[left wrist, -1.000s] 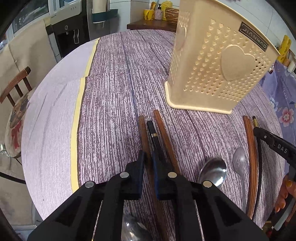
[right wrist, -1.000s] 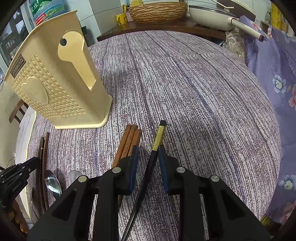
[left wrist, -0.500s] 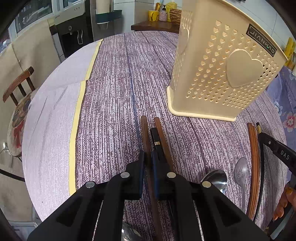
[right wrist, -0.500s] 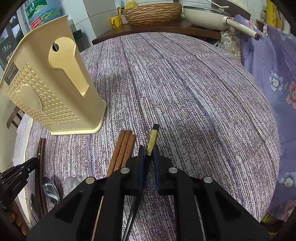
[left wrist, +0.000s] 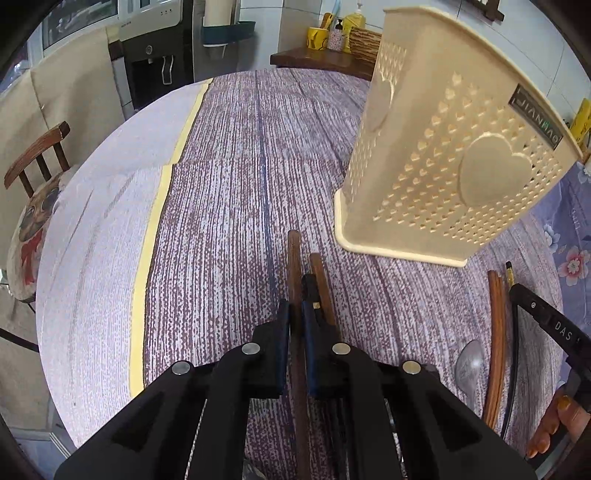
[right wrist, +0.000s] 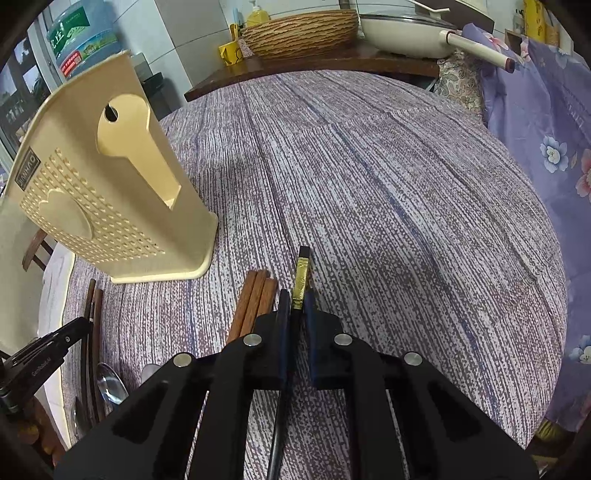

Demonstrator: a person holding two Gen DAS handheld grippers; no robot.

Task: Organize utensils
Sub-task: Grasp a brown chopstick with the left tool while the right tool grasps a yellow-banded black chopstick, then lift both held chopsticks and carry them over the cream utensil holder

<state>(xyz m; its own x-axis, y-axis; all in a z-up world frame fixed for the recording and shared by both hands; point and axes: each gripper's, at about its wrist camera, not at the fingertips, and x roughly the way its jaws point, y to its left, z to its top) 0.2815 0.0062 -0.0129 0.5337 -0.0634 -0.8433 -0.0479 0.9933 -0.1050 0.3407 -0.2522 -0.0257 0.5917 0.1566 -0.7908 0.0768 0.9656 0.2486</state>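
Note:
A cream perforated utensil holder [left wrist: 454, 147] stands on the purple cloth; it also shows in the right wrist view [right wrist: 99, 206]. My left gripper [left wrist: 296, 314] is shut on a brown wooden chopstick [left wrist: 294, 258], lifted above the cloth. A second brown chopstick [left wrist: 320, 275] and a black chopstick [left wrist: 309, 286] lie beside it. My right gripper [right wrist: 296, 306] is shut on a black chopstick with a gold band [right wrist: 301, 275]. Brown chopsticks [right wrist: 255, 295] lie just left of it.
Spoons [left wrist: 470, 363] and more chopsticks [left wrist: 496, 332] lie on the right in the left wrist view. A wooden chair [left wrist: 33, 184] stands at the left. A wicker basket [right wrist: 299, 33] and a white pan [right wrist: 410, 31] sit on a counter behind the table.
Both grippers have closed on their chopsticks. Both have risen from the cloth, and the holder looks nearer and larger in both views.

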